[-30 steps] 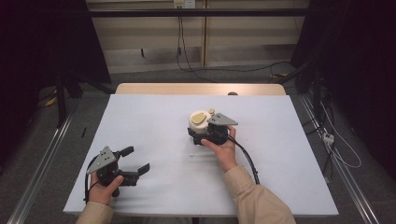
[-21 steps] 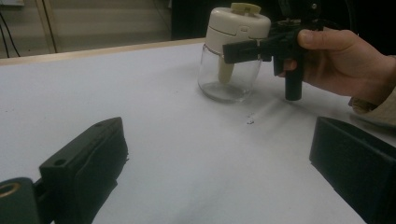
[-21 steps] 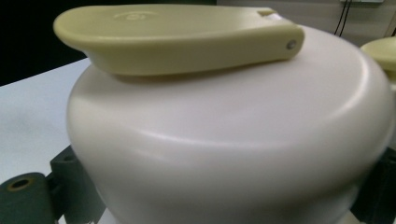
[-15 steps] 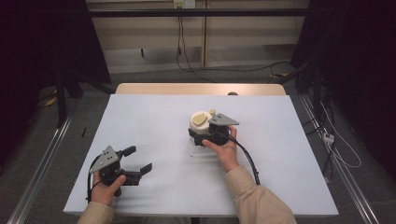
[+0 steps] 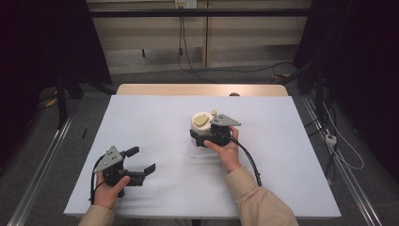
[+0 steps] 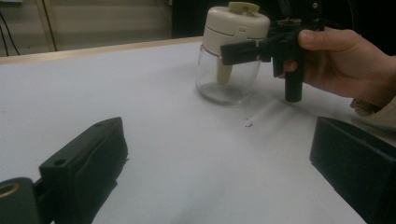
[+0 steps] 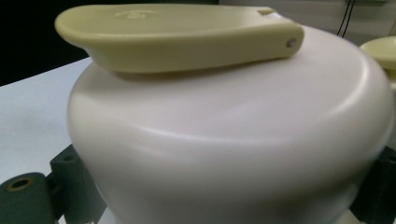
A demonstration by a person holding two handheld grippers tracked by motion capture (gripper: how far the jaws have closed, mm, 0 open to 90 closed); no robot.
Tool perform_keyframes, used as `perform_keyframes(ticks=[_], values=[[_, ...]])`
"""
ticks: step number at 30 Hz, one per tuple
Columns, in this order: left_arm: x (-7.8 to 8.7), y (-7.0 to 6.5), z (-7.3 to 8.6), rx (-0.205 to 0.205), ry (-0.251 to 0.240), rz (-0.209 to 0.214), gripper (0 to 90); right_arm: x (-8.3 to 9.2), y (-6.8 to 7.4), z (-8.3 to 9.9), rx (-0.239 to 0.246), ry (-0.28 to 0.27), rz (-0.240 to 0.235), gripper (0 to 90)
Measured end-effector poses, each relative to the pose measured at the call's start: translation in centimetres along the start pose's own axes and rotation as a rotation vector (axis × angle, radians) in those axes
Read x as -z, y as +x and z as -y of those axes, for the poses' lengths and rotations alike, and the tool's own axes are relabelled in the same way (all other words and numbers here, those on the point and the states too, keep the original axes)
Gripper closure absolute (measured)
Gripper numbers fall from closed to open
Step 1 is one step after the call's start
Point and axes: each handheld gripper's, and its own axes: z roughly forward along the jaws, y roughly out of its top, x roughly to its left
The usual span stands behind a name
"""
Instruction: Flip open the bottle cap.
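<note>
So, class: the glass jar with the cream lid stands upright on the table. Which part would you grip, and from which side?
Probably grip the cream lid, coming in level from the side, as the right gripper does now. The lid is broad, round and opaque with near-straight walls, so jaws can straddle it. The glass body below is smooth and bulges, so likely slippery. The yellow-green flap on top blocks a grip from above.

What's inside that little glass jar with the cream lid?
Through the jar's clear glass, a pale yellow-green stem hangs from the lid toward the bottom. Otherwise it looks empty. The lid and the right gripper's jaws hide the upper part.
</note>
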Motion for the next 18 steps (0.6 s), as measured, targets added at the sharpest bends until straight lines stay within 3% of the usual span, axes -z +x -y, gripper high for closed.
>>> perform_keyframes(ticks=[3,8,18], values=[[-0.3,-0.1,-0.3,0.009,-0.004,-0.002,2.9,0.0,0.0,0.0,0.005,0.000,0.000,6.5],[-1.0,-0.2,-1.0,0.019,0.012,-0.044,3.3,0.0,0.0,0.0,-0.003,0.000,-0.001,6.5],[-2.0,-0.7,-1.9,0.016,0.045,-0.044,4.2,0.0,0.0,0.0,-0.006,0.002,-0.002,6.5]])
